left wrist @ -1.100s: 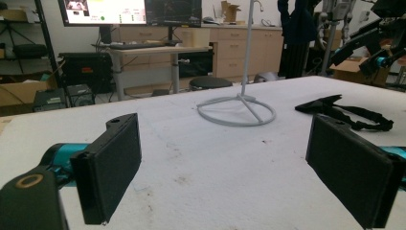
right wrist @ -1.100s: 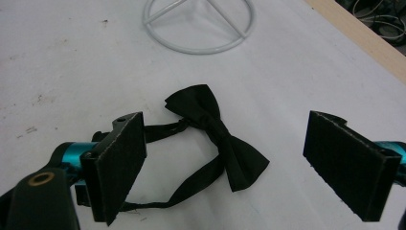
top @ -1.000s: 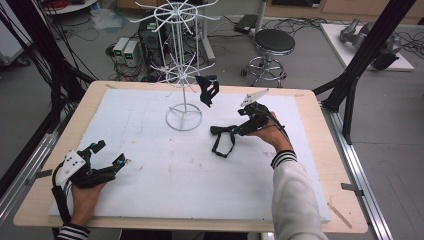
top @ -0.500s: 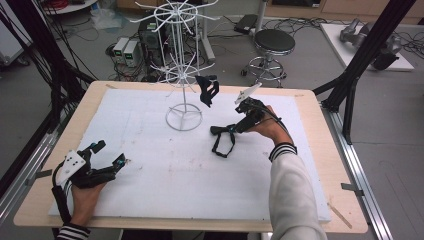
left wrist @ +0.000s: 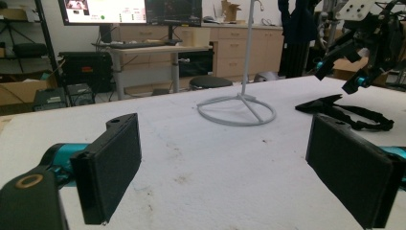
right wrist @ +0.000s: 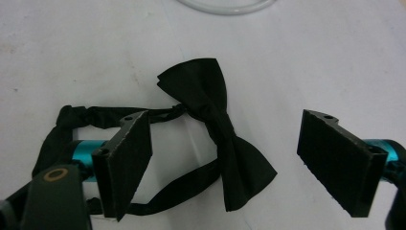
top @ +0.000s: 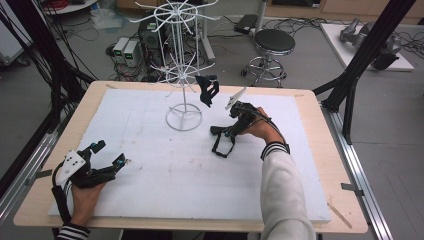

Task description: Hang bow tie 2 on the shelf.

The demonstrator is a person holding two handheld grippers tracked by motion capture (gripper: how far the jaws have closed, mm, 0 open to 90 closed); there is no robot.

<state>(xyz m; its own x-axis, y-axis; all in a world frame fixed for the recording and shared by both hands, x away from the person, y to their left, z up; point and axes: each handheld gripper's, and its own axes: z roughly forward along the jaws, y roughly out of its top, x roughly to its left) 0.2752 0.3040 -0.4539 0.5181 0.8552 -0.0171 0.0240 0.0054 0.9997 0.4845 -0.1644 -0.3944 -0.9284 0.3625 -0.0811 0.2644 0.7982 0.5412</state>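
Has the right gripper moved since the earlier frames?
Yes. The right gripper has shifted toward the wire stand's base ring, over the black bow tie, its jaws closing slightly.

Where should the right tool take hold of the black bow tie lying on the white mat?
Probably the narrow centre knot of the bow tie, coming straight down from above. It lies flat, both wings flare out from there, and the right tool already hangs open over it.

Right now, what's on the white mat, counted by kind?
Black bow ties: 2, one lying on the mat, one hanging on the rack
White wire display rack: 1
Hand-held grippers: 2, left, right
Total: 5
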